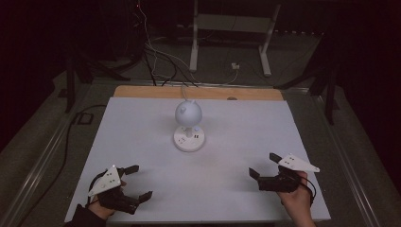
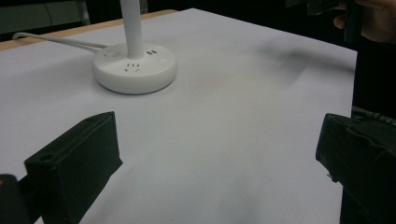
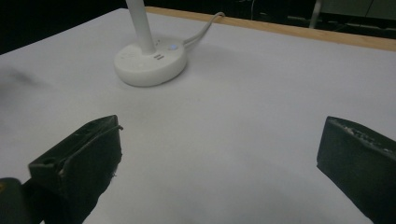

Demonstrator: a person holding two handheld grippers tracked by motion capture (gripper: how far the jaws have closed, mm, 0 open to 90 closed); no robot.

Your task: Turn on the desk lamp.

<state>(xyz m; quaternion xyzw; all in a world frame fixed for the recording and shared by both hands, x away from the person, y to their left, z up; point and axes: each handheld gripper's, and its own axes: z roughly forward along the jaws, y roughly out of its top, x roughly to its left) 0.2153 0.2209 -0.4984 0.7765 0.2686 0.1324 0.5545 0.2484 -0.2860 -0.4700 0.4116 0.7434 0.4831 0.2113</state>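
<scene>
A white desk lamp (image 1: pixel 188 113) stands near the middle of the white table (image 1: pixel 142 142), its round base (image 1: pixel 189 138) carrying sockets and a small lit blue button. The base (image 2: pixel 134 68) and stem show in the left gripper view, and the base (image 3: pixel 150 63) with its cable shows in the right gripper view. My left gripper (image 1: pixel 142 181) rests open at the table's front left, held by a hand. At the front right my right gripper (image 1: pixel 265 164) is open too. Nothing lies between either pair of jaws.
The lamp's white cable (image 1: pixel 182 87) runs back over the wooden table edge (image 1: pixel 198 92). Beyond the table a white metal stand (image 1: pixel 231 28) and loose cables sit on the dark floor. A hand with the other gripper (image 2: pixel 359 18) appears at top right of the left gripper view.
</scene>
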